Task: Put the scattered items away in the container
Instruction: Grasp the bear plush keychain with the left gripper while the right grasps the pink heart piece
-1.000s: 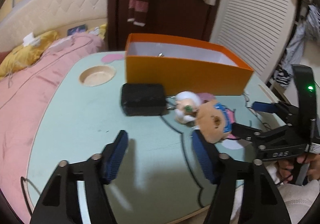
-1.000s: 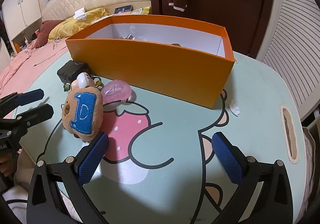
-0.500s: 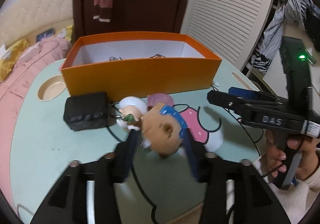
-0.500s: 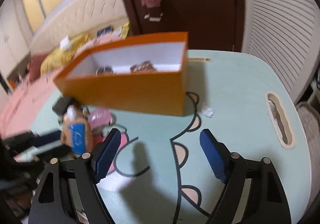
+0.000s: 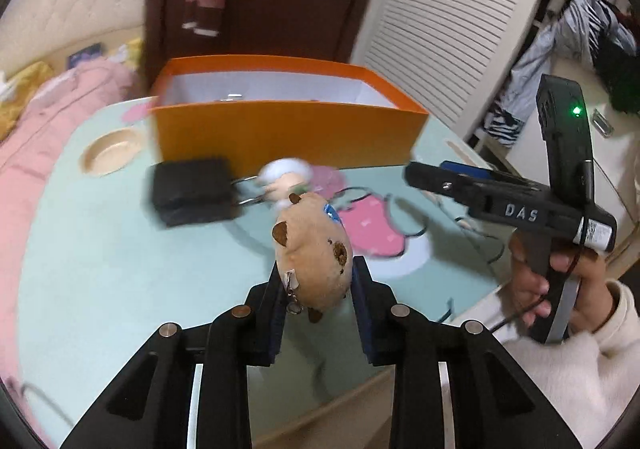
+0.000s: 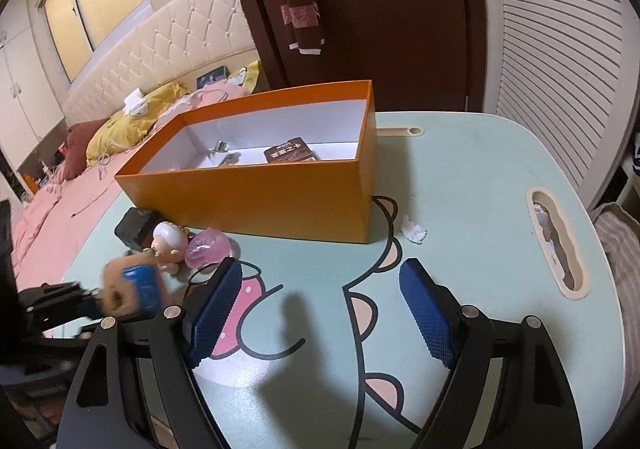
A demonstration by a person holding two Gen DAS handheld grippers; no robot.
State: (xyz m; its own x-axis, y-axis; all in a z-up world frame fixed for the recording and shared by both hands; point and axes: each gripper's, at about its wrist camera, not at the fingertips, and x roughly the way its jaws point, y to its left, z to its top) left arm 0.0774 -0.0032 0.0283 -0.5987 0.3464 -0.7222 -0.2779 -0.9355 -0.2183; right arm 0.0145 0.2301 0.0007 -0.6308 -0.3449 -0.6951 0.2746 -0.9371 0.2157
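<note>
Now the left gripper (image 5: pixel 318 289) has just been closing, and its blue pads press both sides of the plush bear (image 5: pixel 314 249), which is clamped snugly between them and lifted clear of the table (image 5: pixel 100 269). The bear's blue patch faces away, towards the far side. From the right wrist view the same bear (image 6: pixel 132 287) shows as a blur at the near left, so its exact tilt there is hard to call.

The right gripper (image 6: pixel 320 313) hangs over the cartoon print, jaws wide apart with nothing between them. A hand (image 5: pixel 556 289) in a cream sleeve holds it at the right edge.

The orange box (image 6: pixel 260 205) sits at the far side of the table, open on top, with a brown packet (image 6: pixel 290 151) and some small metal bits inside. Just near of its front wall, at the left, lie a black pouch (image 5: pixel 192 189), a white-capped doll (image 6: pixel 170 239) and a pink jelly toy (image 6: pixel 208 249), all close together. A scrap of paper (image 6: pixel 414 229) rests by the box's near right corner.
</note>
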